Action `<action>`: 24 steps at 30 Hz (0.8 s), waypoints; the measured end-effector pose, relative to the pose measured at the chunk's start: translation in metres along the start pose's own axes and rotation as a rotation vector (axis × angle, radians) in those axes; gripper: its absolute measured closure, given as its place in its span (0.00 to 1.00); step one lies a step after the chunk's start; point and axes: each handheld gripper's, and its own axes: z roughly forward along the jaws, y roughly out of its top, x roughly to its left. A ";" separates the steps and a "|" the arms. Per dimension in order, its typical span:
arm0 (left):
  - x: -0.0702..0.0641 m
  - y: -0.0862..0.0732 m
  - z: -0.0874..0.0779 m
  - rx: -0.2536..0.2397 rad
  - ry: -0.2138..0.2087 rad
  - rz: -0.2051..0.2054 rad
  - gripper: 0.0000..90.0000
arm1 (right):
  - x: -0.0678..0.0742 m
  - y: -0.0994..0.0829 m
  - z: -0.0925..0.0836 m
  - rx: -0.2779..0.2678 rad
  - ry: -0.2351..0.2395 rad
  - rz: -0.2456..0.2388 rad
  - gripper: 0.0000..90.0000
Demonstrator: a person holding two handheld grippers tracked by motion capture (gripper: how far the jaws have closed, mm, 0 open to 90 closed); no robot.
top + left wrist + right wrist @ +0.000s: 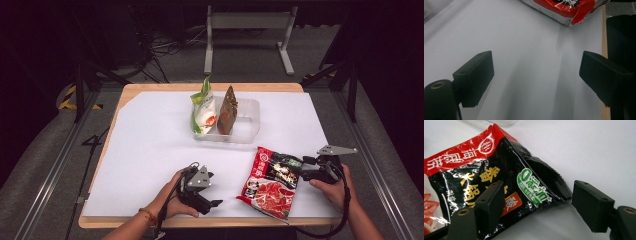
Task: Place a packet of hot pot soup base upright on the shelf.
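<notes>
Closest to the high camera, two bare forearms come in from the bottom edge, each hand holding a black two-jaw gripper over the white-covered wooden desk [150, 145]. On the person's right, the right gripper [299, 171] lies low beside the glossy red-and-black plastic snack bag [270, 181], which rests flat on the near right part of the desk. In the right gripper view, its jaws stand wide apart with the bag's black crimped corner [549, 182] between them; one jaw lies over or against the printed face, though whether it touches is hard to tell, and the other stands clear of the foil, so nothing is clamped. Over on the near left, the left gripper [212, 202] is also wide open, and its own view shows only bare white desk between the jaws, with the bag's red edge [574, 12] cut off at the top. Farther back, a clear plastic tub [250, 125] holds a green-and-white pouch [204, 107] and a brown pouch [227, 112], both upright and side by side. Print on the pouches is too small to read, and the room beyond the desk is dark.
</notes>
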 end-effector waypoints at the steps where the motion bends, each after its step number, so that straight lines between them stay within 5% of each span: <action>1: -0.001 0.001 0.002 0.007 -0.013 0.007 0.18 | -0.001 -0.001 0.001 0.002 0.007 0.011 0.29; 4: -0.006 0.008 0.011 0.020 -0.054 0.026 0.25 | -0.002 -0.001 0.003 0.005 0.019 0.031 0.29; 12: -0.010 0.025 0.034 0.038 -0.096 0.059 0.25 | -0.003 0.001 0.007 0.016 0.026 0.037 0.26; 19: -0.011 0.033 0.047 0.053 -0.087 0.068 0.32 | 0.003 0.005 0.011 0.028 0.034 0.002 0.31; 24: -0.008 0.034 0.047 0.040 -0.076 0.039 0.43 | 0.003 0.005 0.012 0.023 0.056 0.011 0.40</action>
